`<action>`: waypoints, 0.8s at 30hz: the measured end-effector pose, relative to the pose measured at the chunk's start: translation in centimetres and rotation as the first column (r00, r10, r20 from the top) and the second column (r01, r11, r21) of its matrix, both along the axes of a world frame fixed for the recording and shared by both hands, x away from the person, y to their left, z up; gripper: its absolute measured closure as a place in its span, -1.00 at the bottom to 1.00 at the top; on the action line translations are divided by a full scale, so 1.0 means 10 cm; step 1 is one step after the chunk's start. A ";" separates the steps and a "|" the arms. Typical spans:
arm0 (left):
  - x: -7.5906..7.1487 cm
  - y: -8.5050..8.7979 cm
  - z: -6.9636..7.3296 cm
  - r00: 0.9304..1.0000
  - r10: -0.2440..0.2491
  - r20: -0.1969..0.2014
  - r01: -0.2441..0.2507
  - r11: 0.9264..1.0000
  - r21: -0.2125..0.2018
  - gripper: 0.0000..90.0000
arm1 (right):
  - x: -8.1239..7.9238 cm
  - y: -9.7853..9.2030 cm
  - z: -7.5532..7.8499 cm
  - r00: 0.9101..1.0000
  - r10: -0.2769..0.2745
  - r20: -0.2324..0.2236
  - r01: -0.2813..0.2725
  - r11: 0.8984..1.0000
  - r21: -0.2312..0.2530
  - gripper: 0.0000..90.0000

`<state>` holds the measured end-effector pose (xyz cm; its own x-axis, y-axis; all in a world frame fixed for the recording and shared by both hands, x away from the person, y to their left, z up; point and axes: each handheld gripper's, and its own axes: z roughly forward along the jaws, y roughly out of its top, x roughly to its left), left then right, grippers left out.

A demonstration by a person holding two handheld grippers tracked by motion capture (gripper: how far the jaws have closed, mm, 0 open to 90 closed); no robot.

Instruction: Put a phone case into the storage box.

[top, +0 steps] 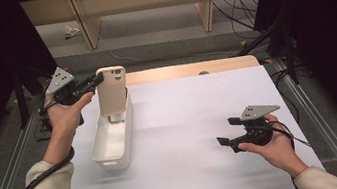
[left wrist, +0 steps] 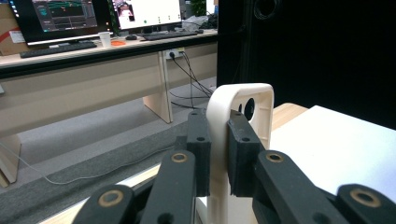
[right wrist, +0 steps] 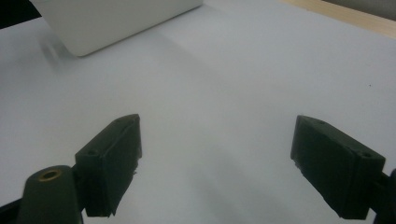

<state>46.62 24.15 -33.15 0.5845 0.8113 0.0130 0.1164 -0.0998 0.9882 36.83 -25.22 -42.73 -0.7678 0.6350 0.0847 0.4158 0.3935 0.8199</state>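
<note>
The beige, flat, rounded-corner phone case w/ camera cut-out (top: 112,90) stands upright, its lower end inside the far end of the long white plastic bin (top: 114,148), top well above the rim. The left gripper (top: 95,82) pinches the case's upper edge; in the left gripper view both black pads press on the case wall (left wrist: 219,140) from either side, so the grip looks firm. Judging by that, the case is approx. halfway: already over/into the bin but not let go; what's left is prob. lowering or tipping it flat and opening the jaws. I can't tell whether its bottom touches the bin floor. The right gripper (top: 227,131) rests low near the table's right front, well apart from the bin, jaws spread wide w/ nothing btw them. The surface is a plain white sheet (top: 200,120) over a light wooden tabletop (top: 178,71), in a metal-rail frame. Beyond: grey carpet, loose cables, black curtains on both sides, and a wooden desk w/ monitors (left wrist: 60,18) and keyboards.
</note>
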 end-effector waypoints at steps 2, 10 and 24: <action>0.01 0.01 0.01 1.000 0.001 0.001 -0.001 1.000 0.004 0.80 | 0.00 0.00 0.00 1.000 0.000 0.001 0.000 1.000 0.001 -0.61; 0.05 0.04 -0.04 1.000 0.009 -0.013 -0.009 1.000 0.009 0.80 | 0.00 0.00 0.00 1.000 0.000 -0.001 0.000 1.000 0.002 -0.61; 0.11 0.09 -0.13 0.999 0.028 -0.035 -0.028 0.999 0.017 0.80 | -0.01 -0.01 0.02 1.000 0.002 0.014 -0.002 1.000 0.019 -0.62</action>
<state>47.68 25.06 -34.44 0.5619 0.8272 0.0059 0.1543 -0.1118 0.9817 36.69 -25.31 -42.51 -0.7702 0.6320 0.0859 0.4037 0.3790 0.8327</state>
